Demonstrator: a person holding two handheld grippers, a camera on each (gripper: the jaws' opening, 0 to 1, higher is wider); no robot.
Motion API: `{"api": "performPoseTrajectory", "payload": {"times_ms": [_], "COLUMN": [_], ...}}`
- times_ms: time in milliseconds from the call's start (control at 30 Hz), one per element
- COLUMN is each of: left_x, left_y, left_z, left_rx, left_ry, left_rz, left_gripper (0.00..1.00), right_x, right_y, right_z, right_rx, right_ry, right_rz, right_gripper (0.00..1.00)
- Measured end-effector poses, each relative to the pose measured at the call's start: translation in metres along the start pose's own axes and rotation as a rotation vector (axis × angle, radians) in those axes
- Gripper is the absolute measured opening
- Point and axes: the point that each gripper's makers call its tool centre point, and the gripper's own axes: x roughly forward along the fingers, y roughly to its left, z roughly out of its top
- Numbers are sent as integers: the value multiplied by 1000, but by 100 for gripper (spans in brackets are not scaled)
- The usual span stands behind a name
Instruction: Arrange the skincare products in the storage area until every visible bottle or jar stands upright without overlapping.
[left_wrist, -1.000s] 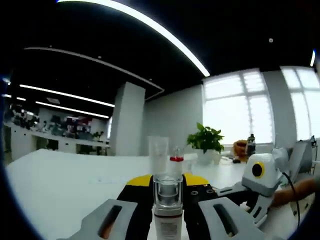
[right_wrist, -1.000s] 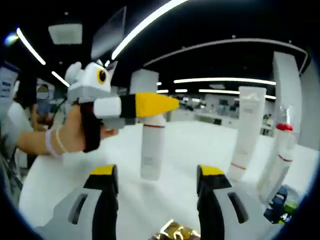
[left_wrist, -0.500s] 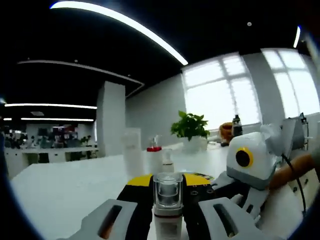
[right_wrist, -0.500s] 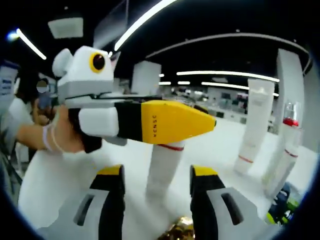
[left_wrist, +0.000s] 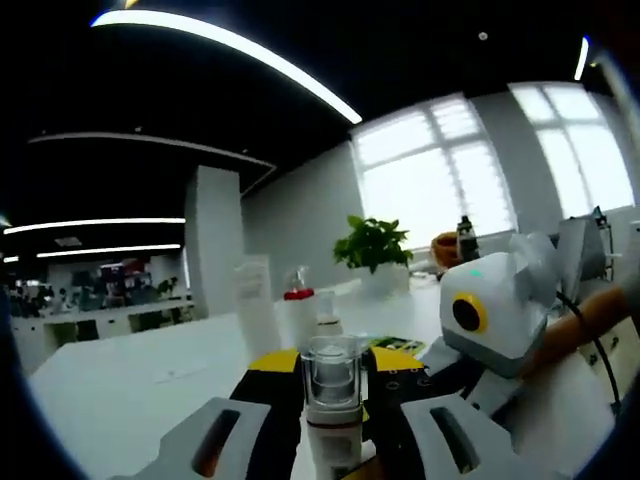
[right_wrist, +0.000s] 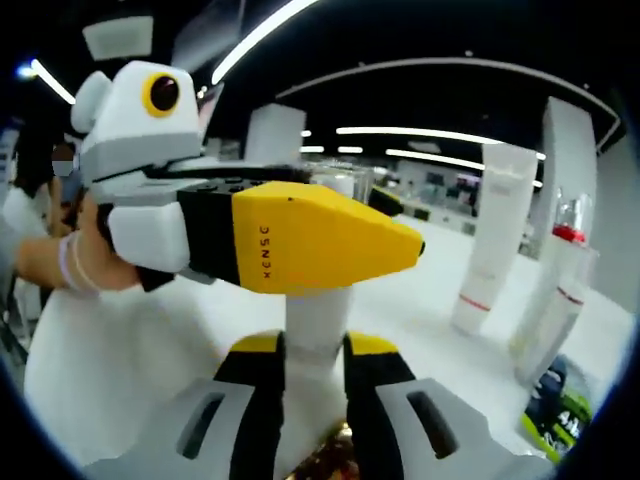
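- The tabletop (right_wrist: 180, 330) carries a tall white tube (right_wrist: 490, 240) and a red-collared spray bottle (right_wrist: 560, 290) upright toward its far edge.
- The left tool (left_wrist: 335, 440) and right tool (right_wrist: 312, 400) both clamp the white bottle (right_wrist: 318, 330).
- Risk: opposing pulls could tip it on release.

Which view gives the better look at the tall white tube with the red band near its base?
The right gripper view. The white tube stands upright there on the white table, seen full height with its red band clear. In the left gripper view the same tube is likely the pale, blurry upright shape behind the held bottle, partly hidden.
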Motion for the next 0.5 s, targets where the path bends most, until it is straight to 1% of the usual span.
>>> {"api": "performPoseTrajectory", "payload": {"times_ms": [167,333,500], "left_x": [-1,-3,-2], "left_y": [4,11,13], "left_z": [2,3,1], "left_rx": [5,-12,-20], "left_ry": [-9,-17,-12], "left_rz": [19,40,42], "left_gripper": [35,35,35], "right_x": [1,-2,-4], "right_y": [-14,-26,-41], "right_z": [-2,-6,-9], "right_rx": [21,46,68], "right_ry": [14,28,37], "right_rz": [-46,-95,-150], "right_gripper": [21,21,21]}}
